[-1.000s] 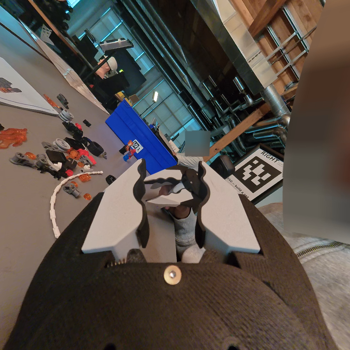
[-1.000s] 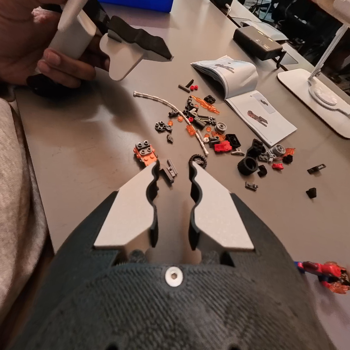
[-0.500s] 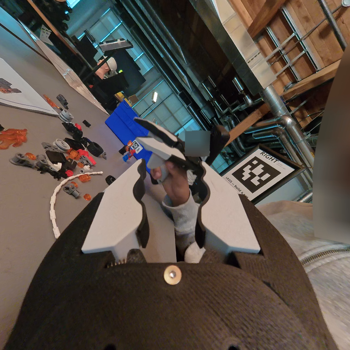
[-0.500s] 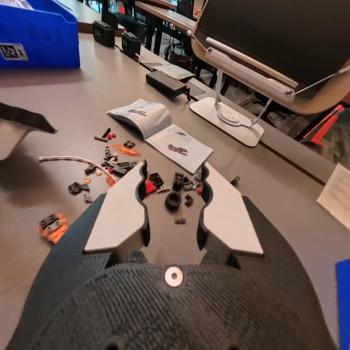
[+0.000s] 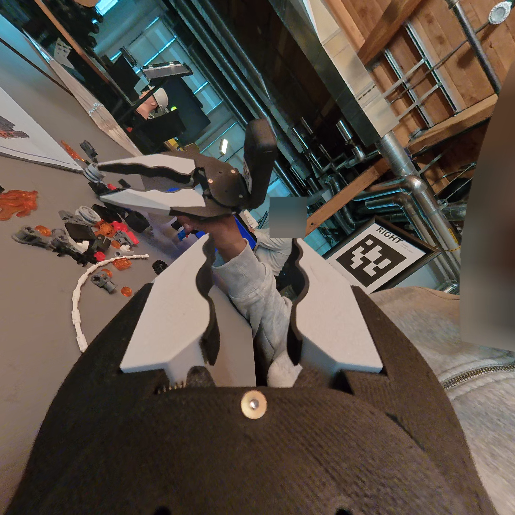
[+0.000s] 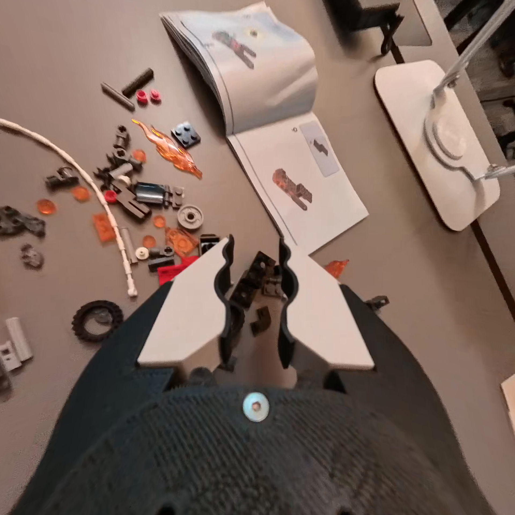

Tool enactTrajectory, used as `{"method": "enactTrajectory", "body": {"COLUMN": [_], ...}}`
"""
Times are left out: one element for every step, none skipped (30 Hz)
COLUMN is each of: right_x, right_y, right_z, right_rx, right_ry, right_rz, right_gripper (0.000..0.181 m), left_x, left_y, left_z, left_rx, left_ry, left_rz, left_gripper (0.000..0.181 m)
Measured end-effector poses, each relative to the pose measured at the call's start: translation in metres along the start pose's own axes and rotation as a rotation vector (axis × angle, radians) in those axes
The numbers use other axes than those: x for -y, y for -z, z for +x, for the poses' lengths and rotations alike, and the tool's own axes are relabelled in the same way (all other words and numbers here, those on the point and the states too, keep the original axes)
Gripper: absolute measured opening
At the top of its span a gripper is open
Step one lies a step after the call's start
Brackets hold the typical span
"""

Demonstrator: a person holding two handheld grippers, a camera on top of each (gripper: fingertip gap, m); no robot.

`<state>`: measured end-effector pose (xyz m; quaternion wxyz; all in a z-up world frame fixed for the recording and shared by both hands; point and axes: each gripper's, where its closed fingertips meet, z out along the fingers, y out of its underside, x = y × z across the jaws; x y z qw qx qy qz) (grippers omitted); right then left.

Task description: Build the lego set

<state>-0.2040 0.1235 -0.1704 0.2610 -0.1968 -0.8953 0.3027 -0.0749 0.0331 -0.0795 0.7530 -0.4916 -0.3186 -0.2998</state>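
**Right claw poised over a black Lego piece**

The right claw (image 6: 255,248) points steeply down at the tabletop (image 6: 376,278), its jaws parted and holding nothing. Directly between its tips lies a long black studded piece (image 6: 252,280), its long axis running roughly along the claw's own line and tilted slightly right, so the jaws straddle its narrow width. A small grey piece (image 6: 271,288) sits just beside it toward the right jaw, and the open instruction booklet (image 6: 295,178) lies just beyond the tips. The left claw (image 5: 252,250) is raised well away, tilted sideways, jaws apart and empty; the right is clearly nearer.
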Motion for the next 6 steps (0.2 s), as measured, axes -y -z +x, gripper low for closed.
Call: {"method": "enactTrajectory", "body": {"right_x": [-0.004, -0.009, -0.011, -0.013, -0.015, -0.019], "right_y": [-0.002, -0.003, -0.003, -0.002, -0.001, 0.001], "right_z": [0.001, 0.002, 0.001, 0.000, -0.001, -0.002], "right_rx": [-0.003, 0.005, 0.025, 0.047, 0.062, 0.072], "right_ry": [-0.017, -0.043, -0.076, -0.110, -0.136, -0.156], "right_rz": [-0.017, -0.036, -0.047, -0.050, -0.056, -0.065], "right_gripper": [0.029, 0.028, 0.026, 0.027, 0.027, 0.026], "left_x": [0.000, 0.000, 0.000, 0.000, 0.000, 0.000], "left_y": [0.000, 0.000, 0.000, 0.000, 0.000, 0.000], "left_z": [0.000, 0.000, 0.000, 0.000, 0.000, 0.000], "left_rx": [-0.001, -0.001, 0.000, 0.001, 0.001, 0.002], "left_ry": [0.000, -0.001, -0.002, -0.003, -0.003, -0.003], "left_rz": [0.001, 0.001, 0.002, 0.002, 0.002, 0.002], "left_gripper": [0.052, 0.053, 0.052, 0.052, 0.052, 0.052]}}
